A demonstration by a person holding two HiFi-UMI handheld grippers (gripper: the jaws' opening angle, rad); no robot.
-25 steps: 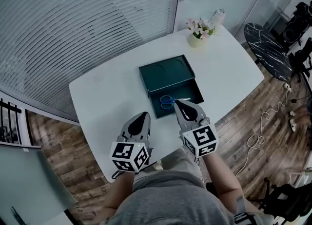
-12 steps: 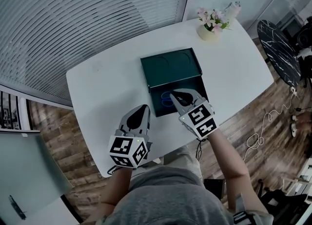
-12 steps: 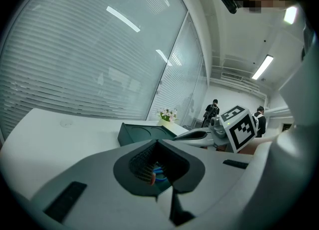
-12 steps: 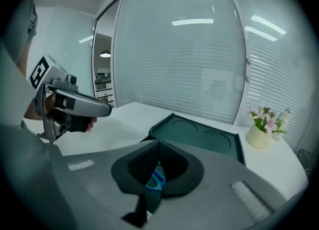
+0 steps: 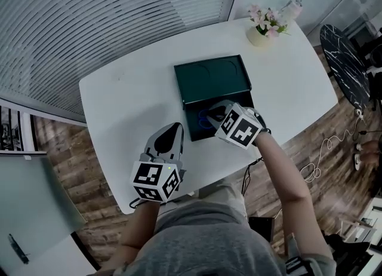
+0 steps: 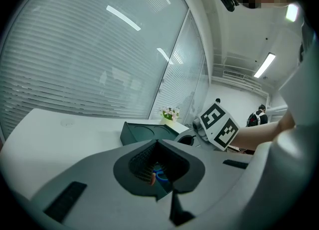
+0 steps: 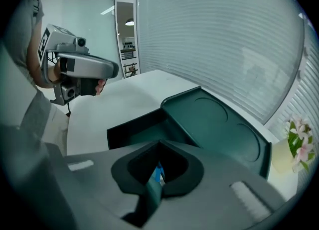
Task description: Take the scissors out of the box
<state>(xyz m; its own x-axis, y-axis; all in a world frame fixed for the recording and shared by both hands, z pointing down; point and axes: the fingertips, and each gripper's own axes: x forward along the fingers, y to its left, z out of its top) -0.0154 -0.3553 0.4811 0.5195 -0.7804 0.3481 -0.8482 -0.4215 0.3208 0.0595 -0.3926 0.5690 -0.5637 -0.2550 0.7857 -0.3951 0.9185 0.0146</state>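
Observation:
A dark green box [image 5: 213, 79] lies open on the white table [image 5: 131, 101], its tray [image 5: 197, 126] on the near side. Blue-handled scissors [image 5: 206, 118] lie in the tray, mostly hidden under my right gripper [image 5: 216, 112]. That gripper points steeply down into the tray with its jaws shut; a sliver of the blue scissors [image 7: 158, 174] shows through the window behind the closed jaws. My left gripper [image 5: 174, 127] hangs shut over the table left of the box, holding nothing. In the left gripper view the box [image 6: 144, 133] is just ahead.
A pot of flowers [image 5: 262, 30] and a pale bottle [image 5: 292, 9] stand at the table's far right end. A dark round marble table [image 5: 349, 60] and a white cable [image 5: 325, 155] on the wood floor are to the right. The table's near edge is close to my body.
My right gripper has dropped and tipped nose-down into the tray, over the scissors. My left gripper has drifted slightly and stays shut beside the box.

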